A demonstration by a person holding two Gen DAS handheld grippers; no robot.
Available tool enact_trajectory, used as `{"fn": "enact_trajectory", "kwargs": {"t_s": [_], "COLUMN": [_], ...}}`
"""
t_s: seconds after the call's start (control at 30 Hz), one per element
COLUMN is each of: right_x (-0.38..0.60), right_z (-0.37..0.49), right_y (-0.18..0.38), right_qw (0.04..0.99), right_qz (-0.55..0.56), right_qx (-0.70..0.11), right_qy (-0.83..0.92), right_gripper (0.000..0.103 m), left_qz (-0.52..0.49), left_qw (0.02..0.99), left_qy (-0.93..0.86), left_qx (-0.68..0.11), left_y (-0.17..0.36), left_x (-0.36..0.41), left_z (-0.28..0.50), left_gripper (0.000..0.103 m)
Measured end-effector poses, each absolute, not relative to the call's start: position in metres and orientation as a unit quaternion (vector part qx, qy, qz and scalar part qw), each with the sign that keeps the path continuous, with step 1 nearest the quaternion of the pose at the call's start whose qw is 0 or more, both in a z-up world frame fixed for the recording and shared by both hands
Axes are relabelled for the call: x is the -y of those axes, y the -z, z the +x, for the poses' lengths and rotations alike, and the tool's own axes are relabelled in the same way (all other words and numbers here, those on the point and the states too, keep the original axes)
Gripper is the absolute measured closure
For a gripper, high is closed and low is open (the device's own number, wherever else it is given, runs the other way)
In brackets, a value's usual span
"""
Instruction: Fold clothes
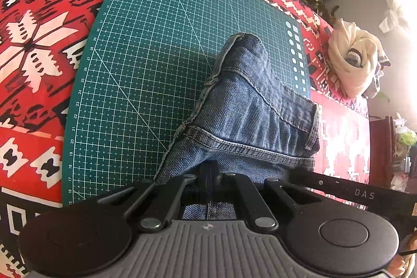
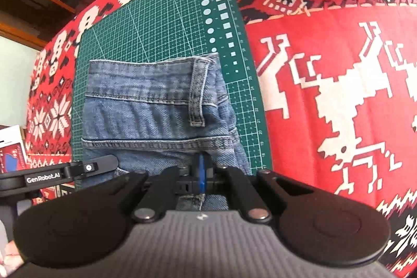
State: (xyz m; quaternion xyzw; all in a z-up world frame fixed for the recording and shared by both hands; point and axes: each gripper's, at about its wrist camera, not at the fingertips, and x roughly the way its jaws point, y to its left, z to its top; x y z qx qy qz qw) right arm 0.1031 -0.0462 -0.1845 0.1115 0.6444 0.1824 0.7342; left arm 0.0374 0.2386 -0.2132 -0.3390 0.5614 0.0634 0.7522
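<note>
jeans [image 2: 156, 106] looked mostly folded on the green mat [image 1: 146, 48]; left gripper [image 1: 208, 173] and right gripper [image 2: 200, 173] jaws both clamped on denim; probably one fold left

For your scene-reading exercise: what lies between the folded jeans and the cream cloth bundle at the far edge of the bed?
In the left wrist view, a strip of green cutting mat and then red patterned blanket separate the jeans from the cream bundle; nothing else lies there.

Green cutting mat [image 1: 156, 48] on red patterned cloth [image 2: 325, 85]; cream bundle [image 1: 351, 61] near edge.
</note>
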Motion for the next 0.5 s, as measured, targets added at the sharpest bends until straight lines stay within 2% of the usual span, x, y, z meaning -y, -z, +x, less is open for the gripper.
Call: {"fn": "enact_trajectory", "kwargs": {"t_s": [0.5], "right_x": [0.066], "right_z": [0.091], "right_y": [0.18], "right_qw": [0.739], "right_qz": [0.122], "right_qx": [-0.637], "right_qy": [-0.18], "right_gripper": [0.103], "left_qz": [-0.335], "left_qw": [0.754], "left_qy": [-0.06], "left_qx": [-0.562], "left_y": [0.213], "left_x": [-0.239], "left_z": [0.039], "left_gripper": [0.099]}}
